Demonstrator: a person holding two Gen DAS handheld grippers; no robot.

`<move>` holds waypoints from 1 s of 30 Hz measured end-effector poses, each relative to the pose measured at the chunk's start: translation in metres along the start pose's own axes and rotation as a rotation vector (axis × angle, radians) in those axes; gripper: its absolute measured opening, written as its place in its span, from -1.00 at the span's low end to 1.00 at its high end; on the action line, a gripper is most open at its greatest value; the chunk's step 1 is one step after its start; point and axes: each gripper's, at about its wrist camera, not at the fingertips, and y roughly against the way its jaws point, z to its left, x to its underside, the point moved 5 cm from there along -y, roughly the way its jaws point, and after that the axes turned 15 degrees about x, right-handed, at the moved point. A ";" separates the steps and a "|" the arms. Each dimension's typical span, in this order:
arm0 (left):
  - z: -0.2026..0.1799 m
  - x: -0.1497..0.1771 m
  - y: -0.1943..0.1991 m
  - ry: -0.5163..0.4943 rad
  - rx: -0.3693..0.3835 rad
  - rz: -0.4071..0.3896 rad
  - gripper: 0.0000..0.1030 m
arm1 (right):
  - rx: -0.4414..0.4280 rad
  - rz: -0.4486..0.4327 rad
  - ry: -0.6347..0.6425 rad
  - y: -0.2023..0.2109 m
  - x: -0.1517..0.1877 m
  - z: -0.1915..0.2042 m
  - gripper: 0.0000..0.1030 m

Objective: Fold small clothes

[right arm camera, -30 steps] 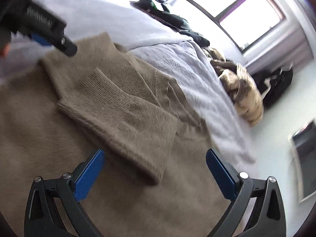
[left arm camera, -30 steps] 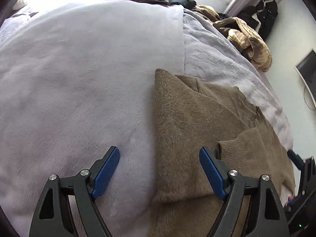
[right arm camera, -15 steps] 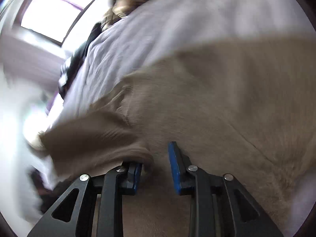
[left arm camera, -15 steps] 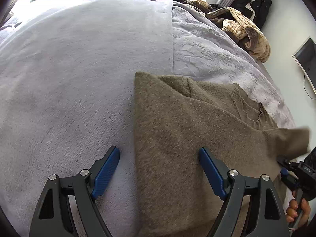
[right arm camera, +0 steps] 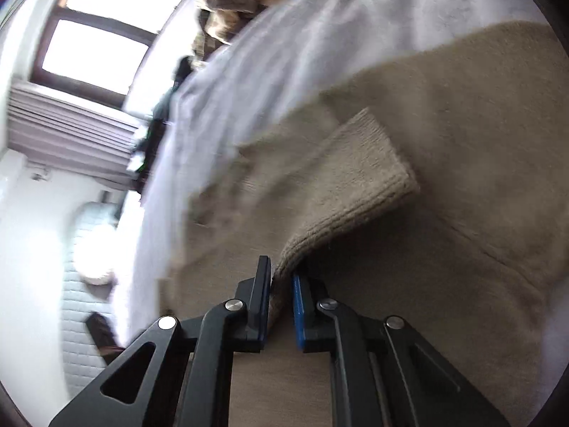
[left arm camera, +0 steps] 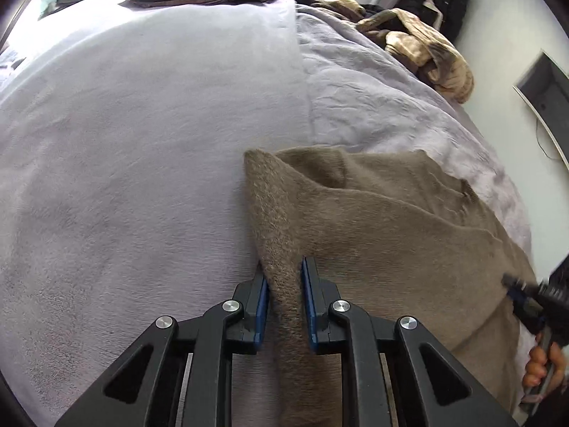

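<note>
I am closing my left tool (left arm camera: 283, 299) on the folded left edge of the brown sweater (left arm camera: 391, 227), which is lying on the lilac blanket (left arm camera: 142, 142) covering the bed; its blue pads (left arm camera: 262, 306) are pinching a raised ridge of knit between them. I am also closing my right tool (right arm camera: 281, 295), whose jaws are gripping the ribbed cuff of the sweater's sleeve (right arm camera: 355, 185), the sleeve lying across the sweater's body. In the left view I am seeing that right tool at the frame's right edge, blurred, with fingers (left arm camera: 537, 366) wrapped round its handle. A tan garment (left arm camera: 426, 49) is sitting heaped at the bed's far corner.
</note>
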 end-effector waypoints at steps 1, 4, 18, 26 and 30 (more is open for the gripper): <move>0.002 0.000 0.003 0.015 0.009 -0.007 -0.62 | 0.005 0.004 -0.013 0.000 0.005 -0.011 -0.76; 0.002 0.004 0.018 -0.001 -0.020 -0.021 -0.62 | -0.039 0.004 -0.046 0.011 0.014 -0.031 -0.75; -0.056 0.028 0.046 -0.122 0.003 -0.023 -0.61 | -0.147 0.012 -0.162 -0.002 -0.016 -0.025 -0.02; -0.066 0.071 0.080 -0.432 -0.242 -0.090 0.96 | -0.147 0.021 -0.122 -0.004 -0.015 -0.016 -0.03; -0.064 0.083 0.063 -0.510 -0.321 -0.016 0.96 | -0.142 0.017 -0.107 -0.003 -0.012 -0.015 -0.03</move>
